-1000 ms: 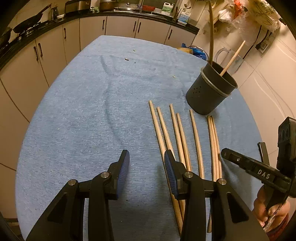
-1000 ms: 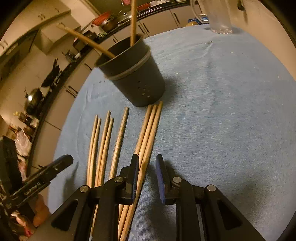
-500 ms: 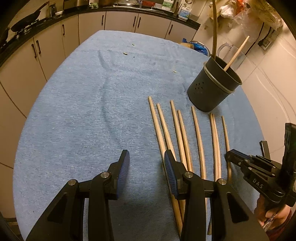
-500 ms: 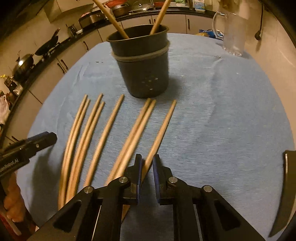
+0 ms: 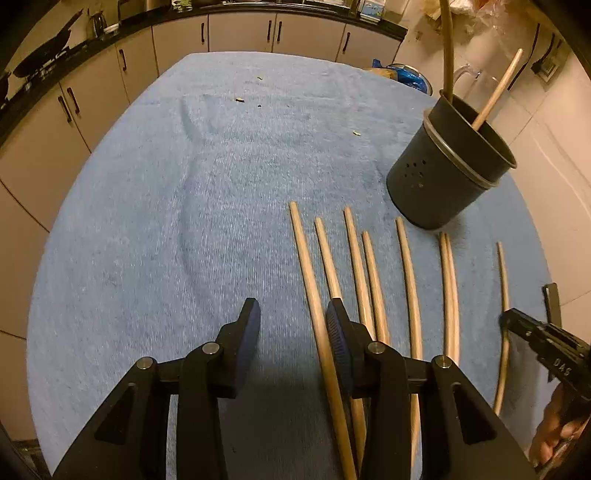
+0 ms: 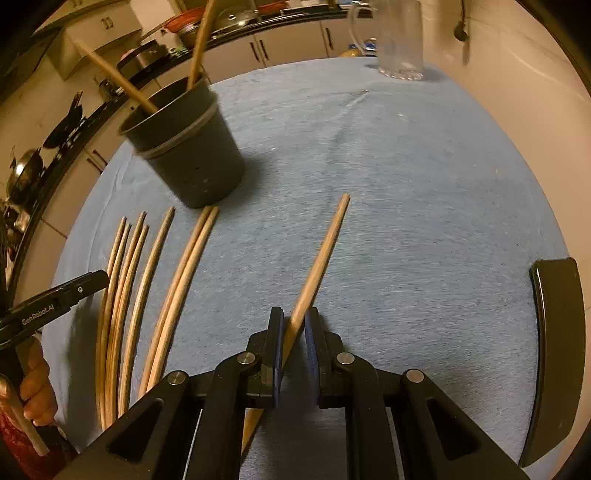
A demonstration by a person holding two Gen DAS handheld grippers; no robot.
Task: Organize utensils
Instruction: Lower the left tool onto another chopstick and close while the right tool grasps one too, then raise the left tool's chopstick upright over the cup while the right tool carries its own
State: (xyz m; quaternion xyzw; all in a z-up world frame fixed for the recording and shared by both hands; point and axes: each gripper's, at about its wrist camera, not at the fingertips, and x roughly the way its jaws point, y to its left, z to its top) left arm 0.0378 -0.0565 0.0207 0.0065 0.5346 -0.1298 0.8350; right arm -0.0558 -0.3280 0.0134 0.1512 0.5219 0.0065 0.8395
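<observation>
Several wooden chopsticks (image 5: 369, 266) lie side by side on the blue cloth, also in the right wrist view (image 6: 147, 280). A dark holder cup (image 5: 443, 181) stands behind them with two chopsticks upright in it; it also shows in the right wrist view (image 6: 195, 155). My right gripper (image 6: 293, 325) is shut on one chopstick (image 6: 321, 251), pulled apart from the row and pointing forward; it also shows in the left wrist view (image 5: 503, 295). My left gripper (image 5: 291, 321) is open and empty, low over the near ends of the leftmost chopsticks.
The round table's blue cloth (image 5: 184, 221) reaches to the edge all round. A glass mug (image 6: 399, 40) stands at the far side. A black chair back (image 6: 557, 354) is at the right. Kitchen cabinets (image 5: 236, 33) line the far wall.
My right gripper has closed on the rightmost chopstick and drawn it to the right, away from the other two beside it. My left gripper stays open and has barely moved.
</observation>
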